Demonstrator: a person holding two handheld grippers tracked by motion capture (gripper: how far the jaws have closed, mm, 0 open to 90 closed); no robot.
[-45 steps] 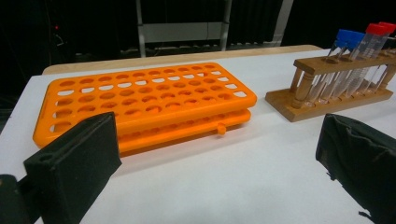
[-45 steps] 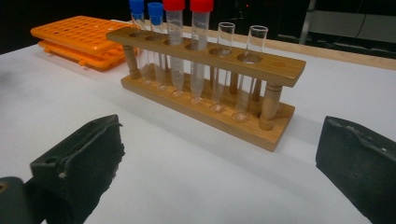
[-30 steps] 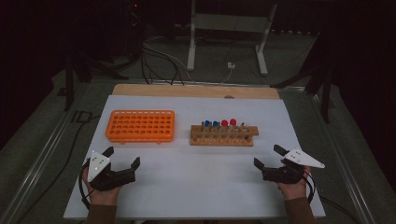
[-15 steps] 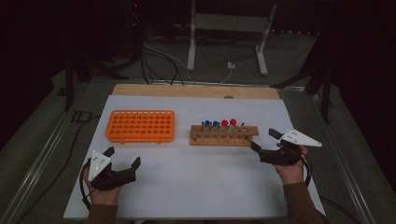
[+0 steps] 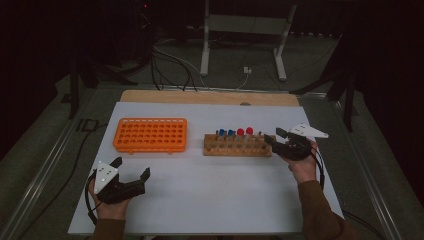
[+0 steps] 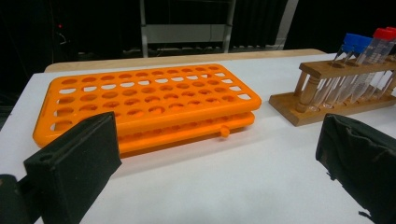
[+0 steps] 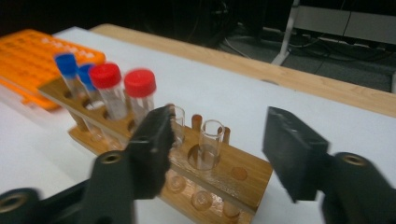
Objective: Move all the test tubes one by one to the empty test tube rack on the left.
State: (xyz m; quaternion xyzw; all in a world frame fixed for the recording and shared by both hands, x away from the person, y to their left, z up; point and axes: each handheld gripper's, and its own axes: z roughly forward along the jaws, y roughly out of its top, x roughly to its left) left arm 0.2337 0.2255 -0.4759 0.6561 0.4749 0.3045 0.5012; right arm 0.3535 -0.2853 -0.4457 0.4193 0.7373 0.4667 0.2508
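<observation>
High view: a white table (image 5: pixel 210 200) with a bare wooden strip along its far edge carries an orange plastic rack (image 5: pixel 150 135), a flat rectangle pierced by rows of round holes, and to its right a wooden tube rack (image 5: pixel 237 145) holding two blue-capped tubes (image 5: pixel 226 133) and two red-capped tubes (image 5: pixel 245 132); no writing can be read on any of them. The left hand-held gripper (image 5: pixel 132 167), black with a grey three-cornered plate, rests near the front left edge, jaws spread wide with nothing between them, well apart from both racks. The right hand-held gripper (image 5: pixel 274 136) sits at the right end of the wooden rack. Cables and a metal stand lie on the dark floor beyond. Left gripper view: two black padded jaws frame the orange rack (image 6: pixel 149 100), which shows two stacked perforated tiers, with the wooden rack (image 6: pixel 336 88) at right. Right gripper view: the jaws, which have just been closing, stand partly apart on either side of a clear uncapped tube (image 7: pixel 208 144) seated upright in the wooden rack (image 7: pixel 233 175); the pads do not press on it. A second clear tube stands partly hidden behind the left jaw.
</observation>
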